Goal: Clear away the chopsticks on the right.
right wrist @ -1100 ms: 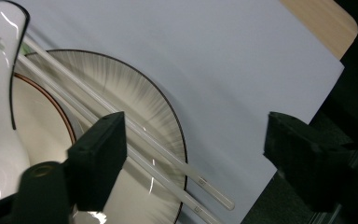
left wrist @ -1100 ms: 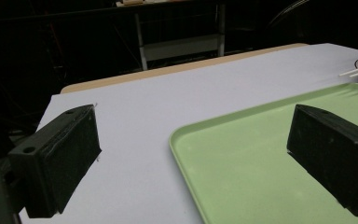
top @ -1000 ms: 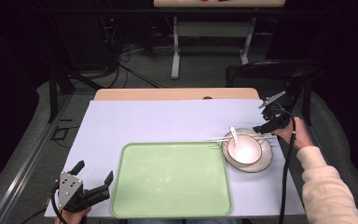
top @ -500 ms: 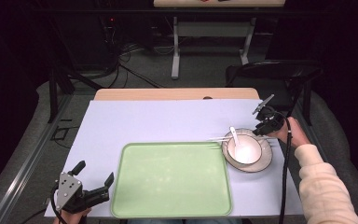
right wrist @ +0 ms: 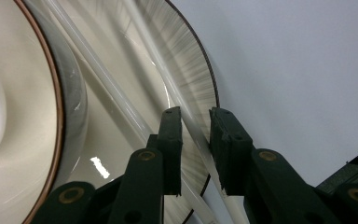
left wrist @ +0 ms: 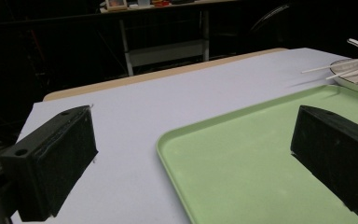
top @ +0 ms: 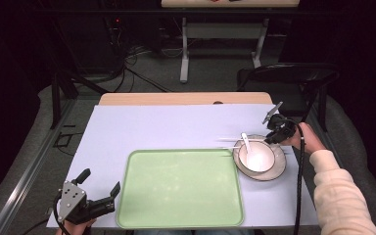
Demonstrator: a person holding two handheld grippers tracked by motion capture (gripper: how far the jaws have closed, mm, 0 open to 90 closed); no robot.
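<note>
Right gripper (right wrist: 196, 123) is at the far right rim of the plate (top: 277, 171), its jaws narrowed around one white chopstick (right wrist: 186, 119); contact appears likely but cannot be confirmed. A second chopstick (right wrist: 98, 84) lies alongside across the plate. The bowl (top: 256, 155) stands on the plate with a white spoon (top: 246, 142) in it. Left gripper (top: 99, 193) rests at the near left table (top: 176, 127) edge, jaws spread wide, beside the green tray (top: 181, 188).
</note>
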